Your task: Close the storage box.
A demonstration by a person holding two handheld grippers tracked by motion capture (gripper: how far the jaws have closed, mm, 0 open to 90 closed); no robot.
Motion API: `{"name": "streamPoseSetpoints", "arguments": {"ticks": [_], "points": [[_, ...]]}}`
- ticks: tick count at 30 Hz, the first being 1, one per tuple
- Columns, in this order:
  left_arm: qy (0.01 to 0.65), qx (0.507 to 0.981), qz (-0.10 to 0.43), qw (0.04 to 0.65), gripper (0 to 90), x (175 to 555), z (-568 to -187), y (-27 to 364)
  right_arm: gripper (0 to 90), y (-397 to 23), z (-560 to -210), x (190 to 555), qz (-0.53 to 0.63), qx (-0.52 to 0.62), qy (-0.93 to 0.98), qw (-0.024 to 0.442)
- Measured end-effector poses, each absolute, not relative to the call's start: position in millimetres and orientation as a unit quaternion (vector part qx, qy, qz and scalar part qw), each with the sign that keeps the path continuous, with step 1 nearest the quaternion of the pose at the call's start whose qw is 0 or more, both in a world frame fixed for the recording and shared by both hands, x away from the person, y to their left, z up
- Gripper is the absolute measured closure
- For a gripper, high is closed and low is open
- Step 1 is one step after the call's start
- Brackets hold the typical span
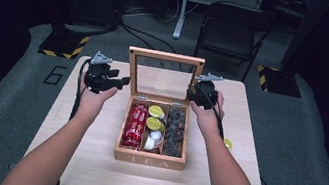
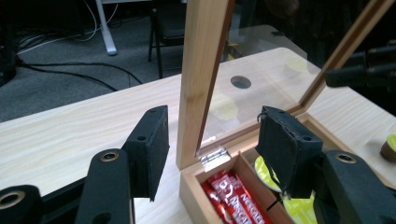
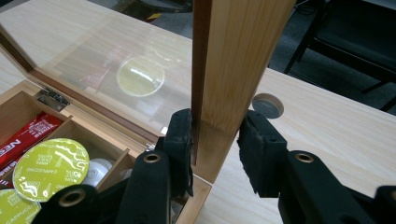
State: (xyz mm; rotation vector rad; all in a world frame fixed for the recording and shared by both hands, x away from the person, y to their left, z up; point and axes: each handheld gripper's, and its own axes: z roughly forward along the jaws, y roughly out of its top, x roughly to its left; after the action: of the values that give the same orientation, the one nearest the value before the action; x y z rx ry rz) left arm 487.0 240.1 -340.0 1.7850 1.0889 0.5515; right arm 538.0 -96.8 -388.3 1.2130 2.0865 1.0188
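Wooden lid [image 3: 233, 70] between right tool's [image 3: 215, 149] jaws

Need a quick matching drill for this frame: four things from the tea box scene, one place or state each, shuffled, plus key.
Things:
1. red packets
2. lid
3. right hand-held gripper
4. left hand-held gripper

Places or states:
A. stands upright, open, with a clear pane
B. lie in the left compartment of the box
C. jaws either side of the lid's left post, not pressing it
D. clamped on the lid's right post

Pairs: 1-B, 2-A, 3-D, 4-C
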Motion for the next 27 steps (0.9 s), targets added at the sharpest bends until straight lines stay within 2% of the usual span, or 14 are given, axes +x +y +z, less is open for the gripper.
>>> {"name": "streamPoseSetpoints", "arguments": {"ticks": [13, 27], "points": [[0.421, 0.739, 0.259, 0.457, 54.1, 497, -317, 220, 64.6, -98, -391, 528, 0.384, 0.438, 0.768, 0.266], [0.412, 0.736, 0.270, 0.464, 63.3, 492, -311, 223, 61.9, -98, -394, 521, 0.386, 0.443, 0.765, 0.265]]}}
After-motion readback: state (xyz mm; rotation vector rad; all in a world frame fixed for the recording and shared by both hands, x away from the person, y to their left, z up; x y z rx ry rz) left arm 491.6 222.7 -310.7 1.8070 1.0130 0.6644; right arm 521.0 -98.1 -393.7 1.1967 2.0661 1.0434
